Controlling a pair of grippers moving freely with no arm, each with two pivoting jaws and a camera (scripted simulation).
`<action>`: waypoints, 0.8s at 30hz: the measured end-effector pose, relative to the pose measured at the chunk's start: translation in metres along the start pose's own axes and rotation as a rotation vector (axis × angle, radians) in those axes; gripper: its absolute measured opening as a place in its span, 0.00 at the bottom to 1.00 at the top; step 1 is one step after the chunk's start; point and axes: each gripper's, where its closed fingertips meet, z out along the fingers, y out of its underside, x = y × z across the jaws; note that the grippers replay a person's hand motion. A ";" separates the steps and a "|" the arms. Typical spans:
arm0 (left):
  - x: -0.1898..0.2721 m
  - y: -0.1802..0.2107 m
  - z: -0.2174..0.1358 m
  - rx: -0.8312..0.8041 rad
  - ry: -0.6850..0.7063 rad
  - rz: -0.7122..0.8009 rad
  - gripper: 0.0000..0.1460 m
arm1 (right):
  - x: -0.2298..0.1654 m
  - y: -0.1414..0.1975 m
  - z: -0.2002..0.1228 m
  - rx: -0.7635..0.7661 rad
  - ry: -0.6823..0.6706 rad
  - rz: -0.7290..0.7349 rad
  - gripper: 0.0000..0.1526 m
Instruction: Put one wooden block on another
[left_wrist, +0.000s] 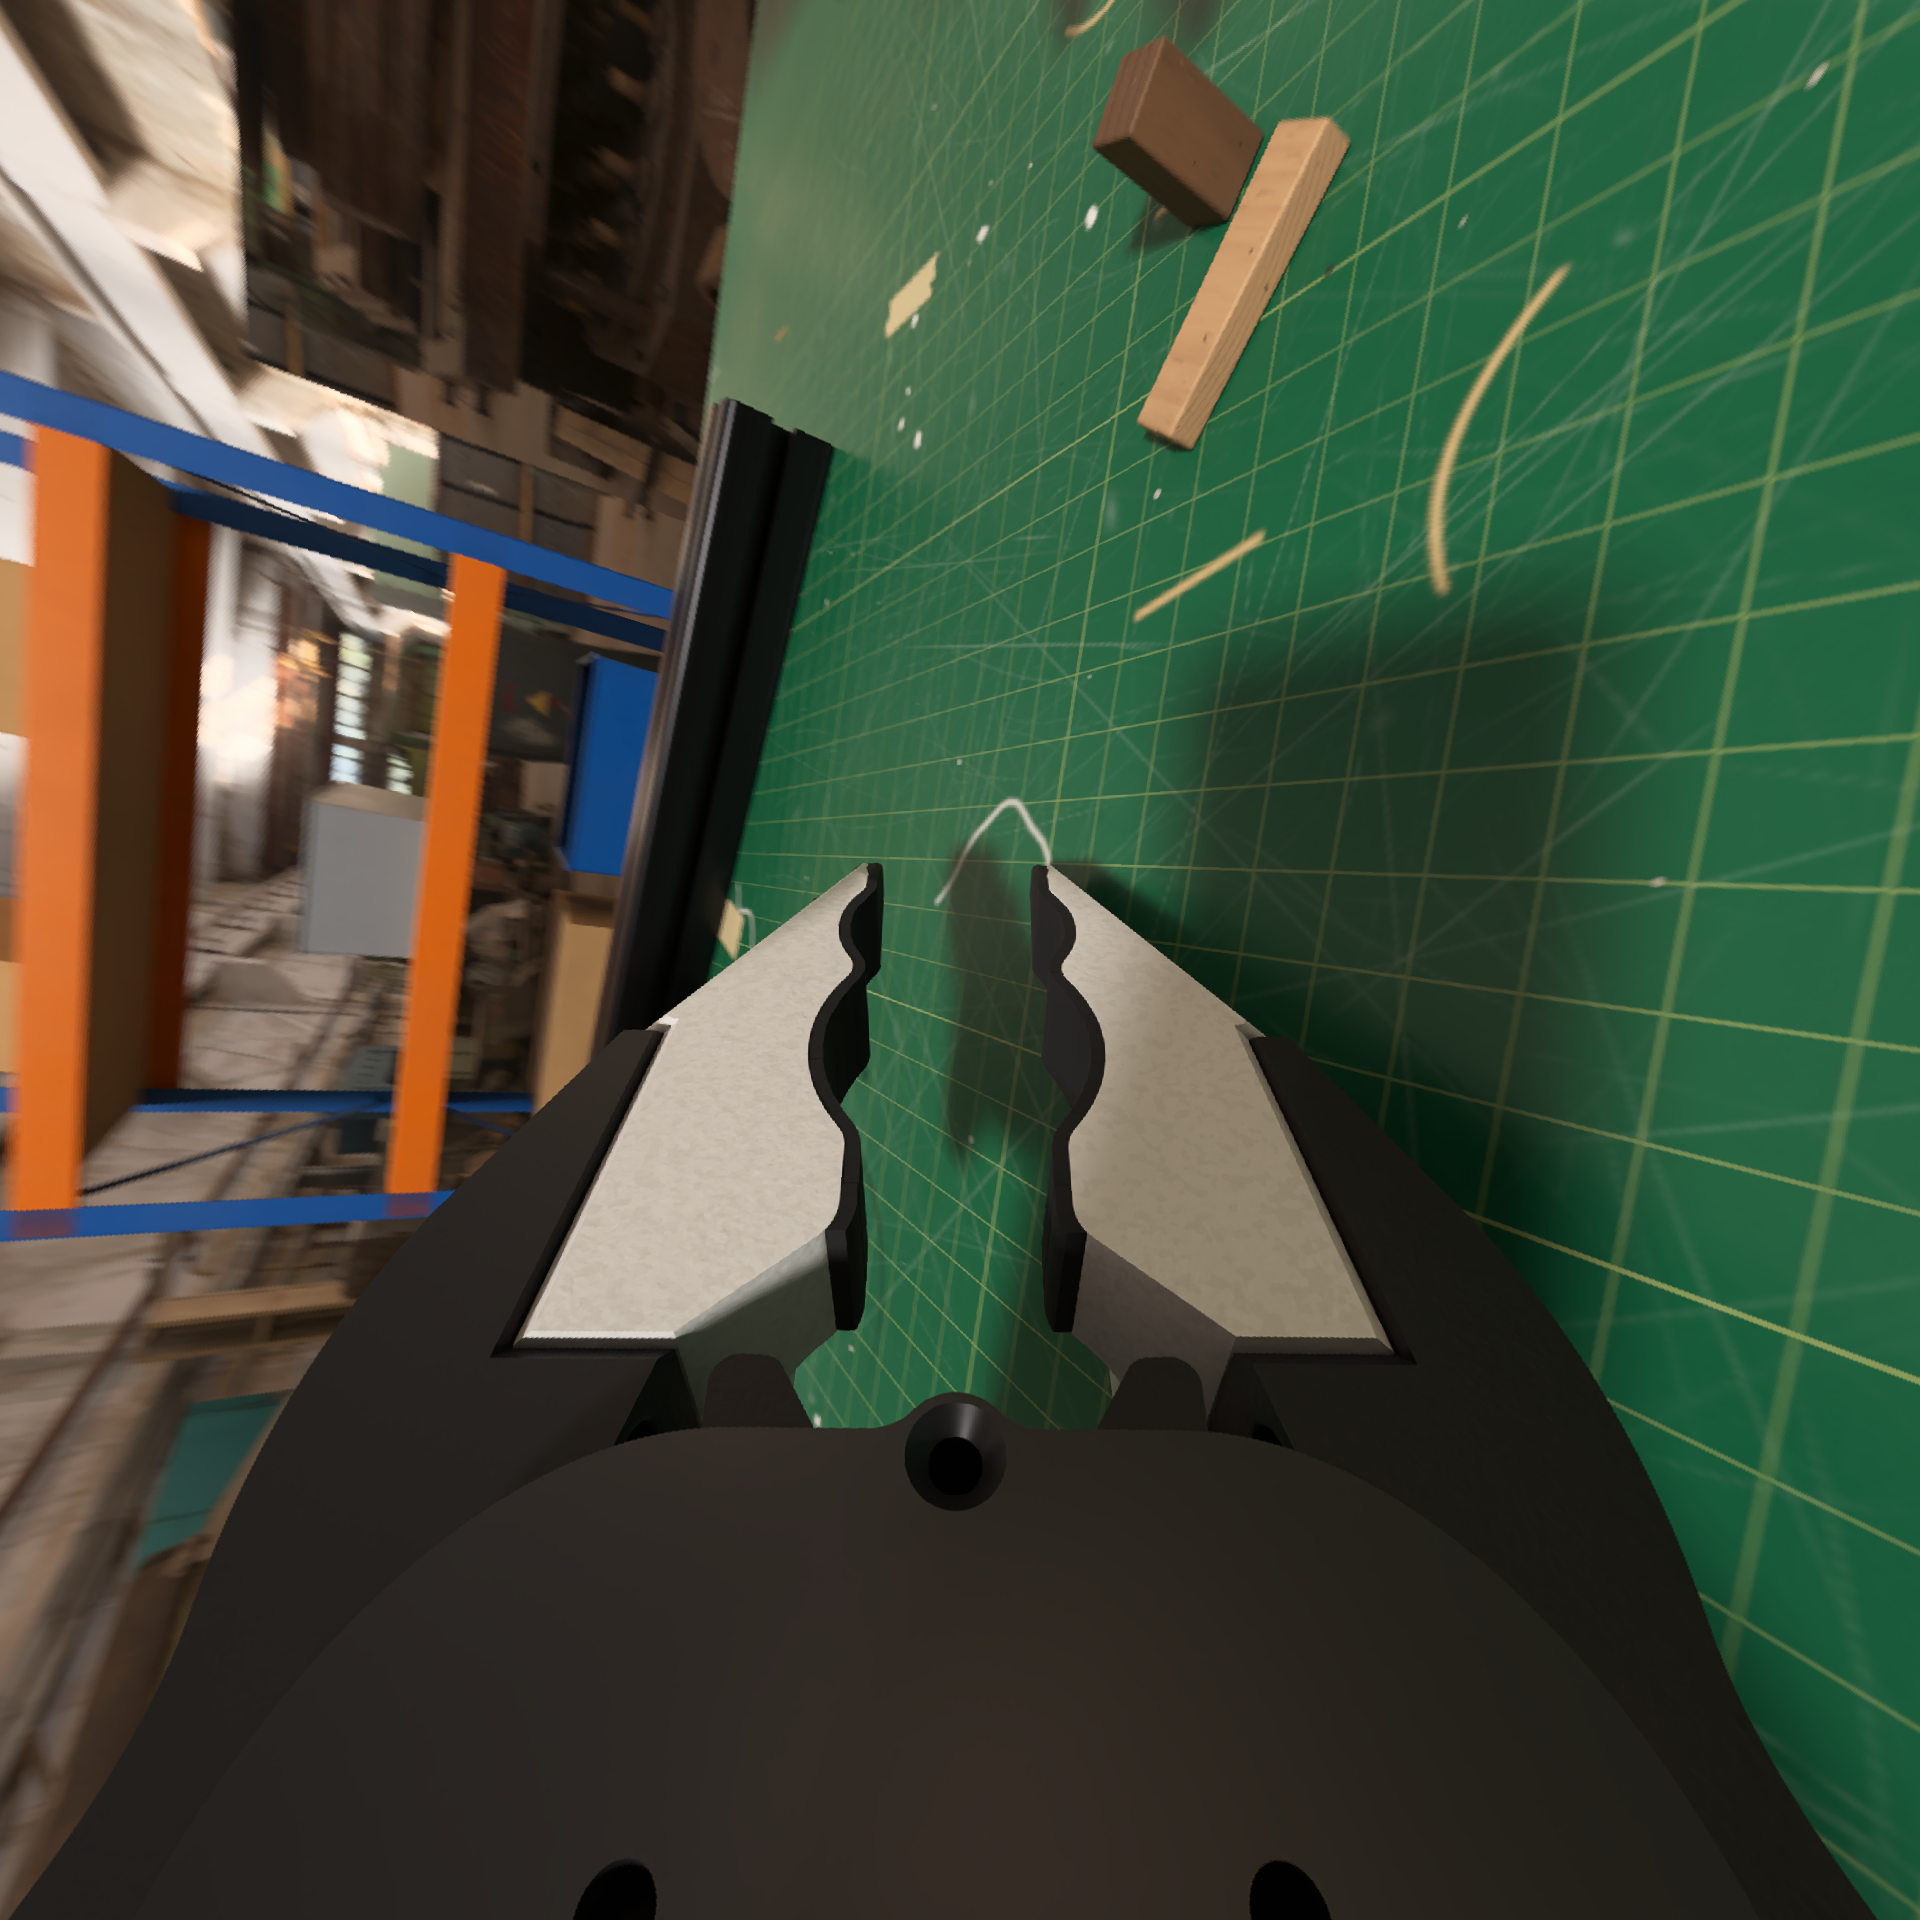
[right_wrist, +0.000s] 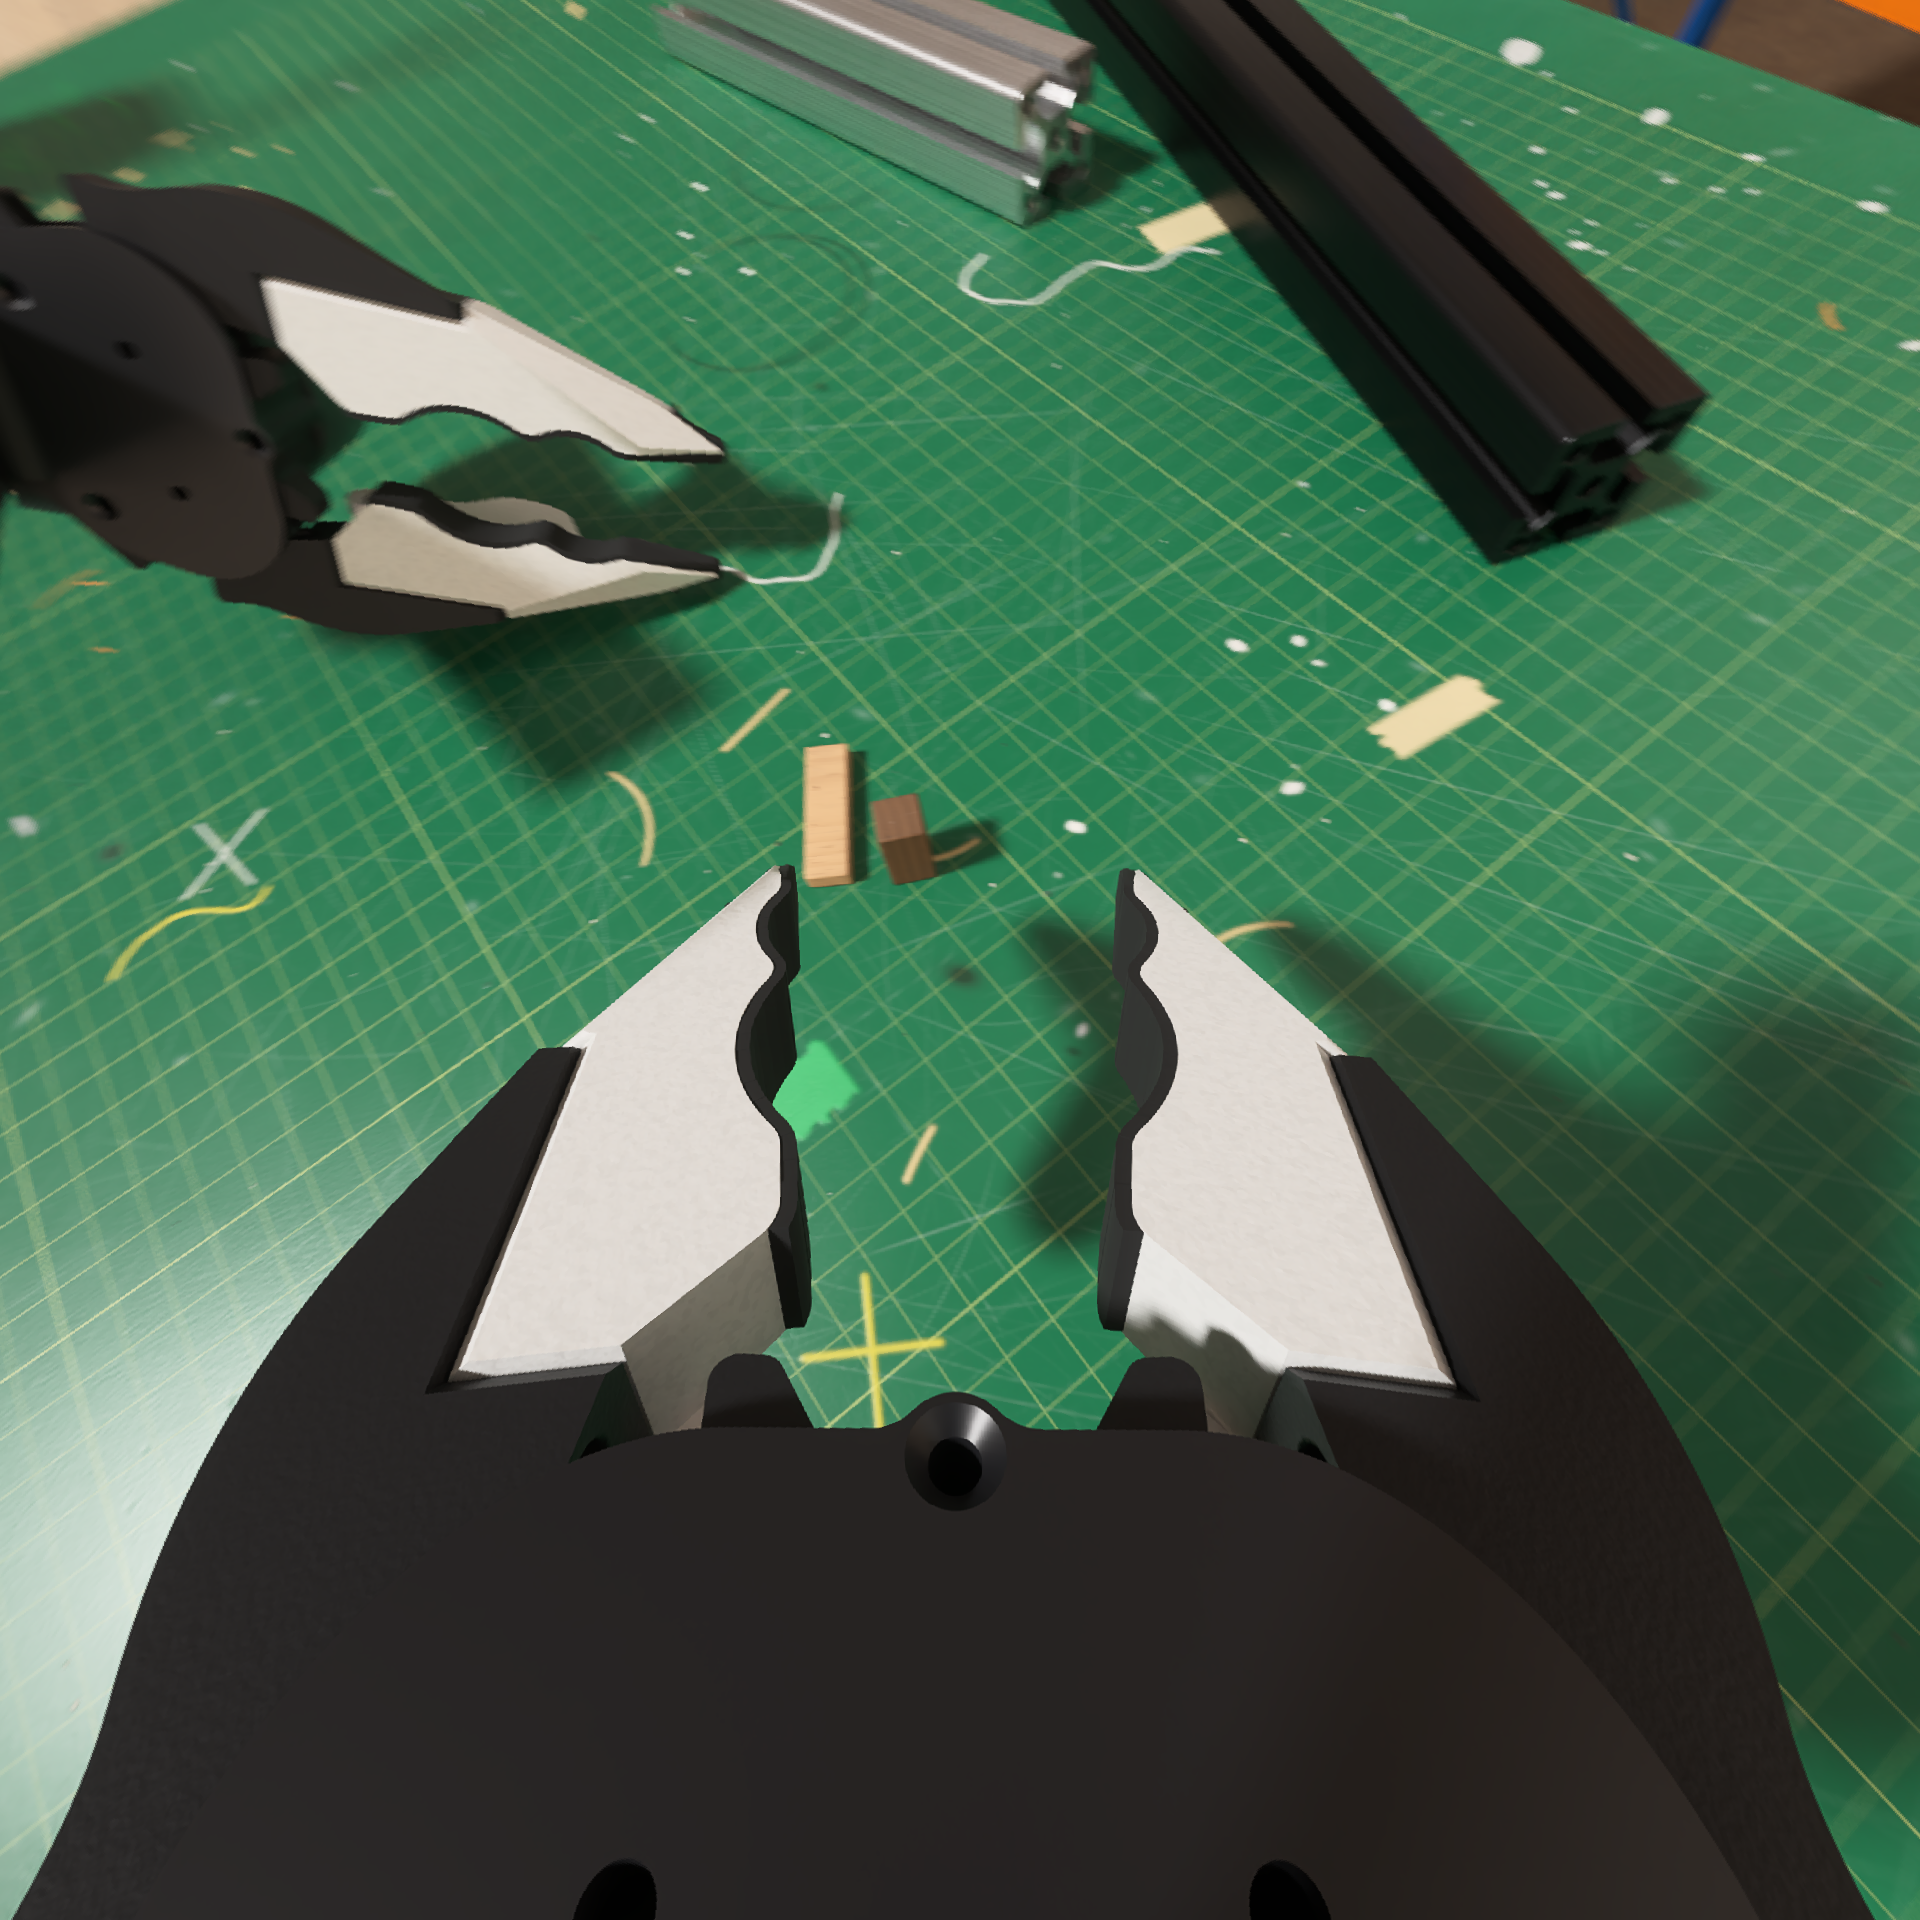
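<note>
A long pale wooden block and a short dark brown wooden block lie side by side on the green cutting mat, a small gap between them. Both show at the top of the left wrist view, the dark block and the pale block. My right gripper is open and empty, above the mat just short of the blocks. My left gripper is open and empty, tilted on its side, well away from the blocks. It also shows at the left of the right wrist view.
A black aluminium rail and a silver rail lie at the far side of the mat. The black rail shows by the mat's edge. Tape scraps, wood shavings and white string litter the mat.
</note>
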 end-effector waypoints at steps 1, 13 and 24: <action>0.002 -0.001 -0.002 -0.010 0.030 -0.025 0.20 | -0.005 0.000 0.000 0.016 -0.038 -0.002 0.40; 0.016 -0.026 -0.036 0.065 0.364 -0.213 0.52 | -0.008 0.016 0.054 -0.171 -0.099 -0.127 0.35; 0.003 0.013 -0.025 0.019 0.414 -0.313 0.46 | -0.048 -0.021 0.048 0.021 0.228 -0.718 0.08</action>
